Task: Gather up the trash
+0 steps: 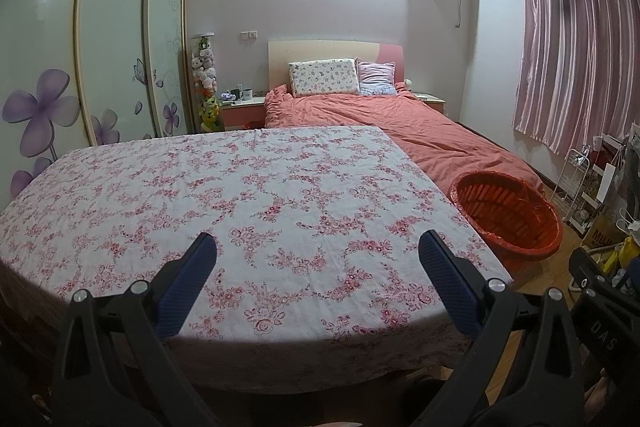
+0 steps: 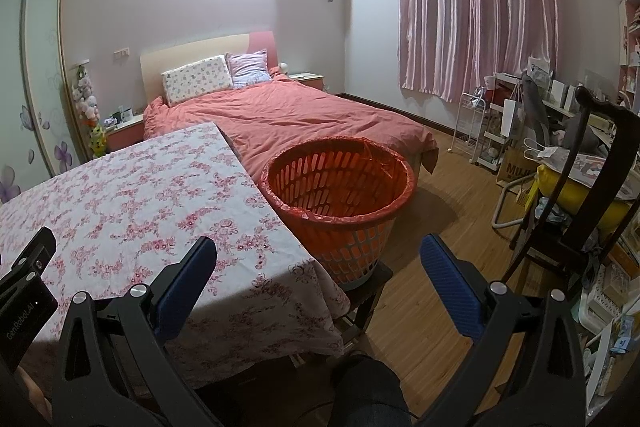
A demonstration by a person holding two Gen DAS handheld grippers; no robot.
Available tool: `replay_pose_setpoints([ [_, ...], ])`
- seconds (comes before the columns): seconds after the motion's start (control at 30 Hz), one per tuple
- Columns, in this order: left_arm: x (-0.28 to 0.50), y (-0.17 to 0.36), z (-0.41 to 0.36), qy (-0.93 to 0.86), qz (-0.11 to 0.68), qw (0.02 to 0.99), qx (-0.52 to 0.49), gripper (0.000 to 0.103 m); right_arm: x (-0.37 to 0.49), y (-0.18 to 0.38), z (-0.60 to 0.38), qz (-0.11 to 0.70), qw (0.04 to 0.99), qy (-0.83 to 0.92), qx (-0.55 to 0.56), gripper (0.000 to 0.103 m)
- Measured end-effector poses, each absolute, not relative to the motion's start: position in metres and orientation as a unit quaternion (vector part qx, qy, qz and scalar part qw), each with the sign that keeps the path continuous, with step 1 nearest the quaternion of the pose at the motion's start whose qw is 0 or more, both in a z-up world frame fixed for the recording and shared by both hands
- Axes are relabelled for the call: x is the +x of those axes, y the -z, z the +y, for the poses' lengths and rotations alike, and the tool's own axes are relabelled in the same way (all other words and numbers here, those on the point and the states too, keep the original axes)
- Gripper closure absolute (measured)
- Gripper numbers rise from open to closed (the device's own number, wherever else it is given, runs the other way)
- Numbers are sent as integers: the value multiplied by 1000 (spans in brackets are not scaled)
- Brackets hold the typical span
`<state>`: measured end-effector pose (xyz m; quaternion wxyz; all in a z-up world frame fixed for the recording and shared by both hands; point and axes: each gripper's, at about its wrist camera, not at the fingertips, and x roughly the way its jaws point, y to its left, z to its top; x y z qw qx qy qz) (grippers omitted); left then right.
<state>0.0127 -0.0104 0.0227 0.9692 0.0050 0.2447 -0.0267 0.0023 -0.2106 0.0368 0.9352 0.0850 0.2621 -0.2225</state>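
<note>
Tongs: left gripper (image 1: 318, 247) and right gripper (image 2: 319, 251) both gape wide, holding nothing.
Table: floral tablecloth (image 1: 224, 195) shows no trash.
Basket: orange laundry basket (image 2: 340, 195), bag-lined, just beside the table, looks empty.
Progress: unclear; no trash in sight.

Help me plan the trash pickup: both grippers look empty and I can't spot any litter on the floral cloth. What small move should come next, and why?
Probably pan both cameras to search for trash. The left gripper and right gripper are open and hold nothing, the floral tablecloth shows no litter, and the lined orange basket beside the table looks empty. The cluttered floor area at right seems the likeliest place to look.
</note>
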Motion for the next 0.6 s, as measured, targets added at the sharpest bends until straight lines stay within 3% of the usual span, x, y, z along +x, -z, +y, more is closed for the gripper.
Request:
replay_pose_setpoints([
  [0.6, 13, -23, -10, 27, 245, 969, 5, 4, 2, -37, -212, 261, 935, 223, 85, 2],
])
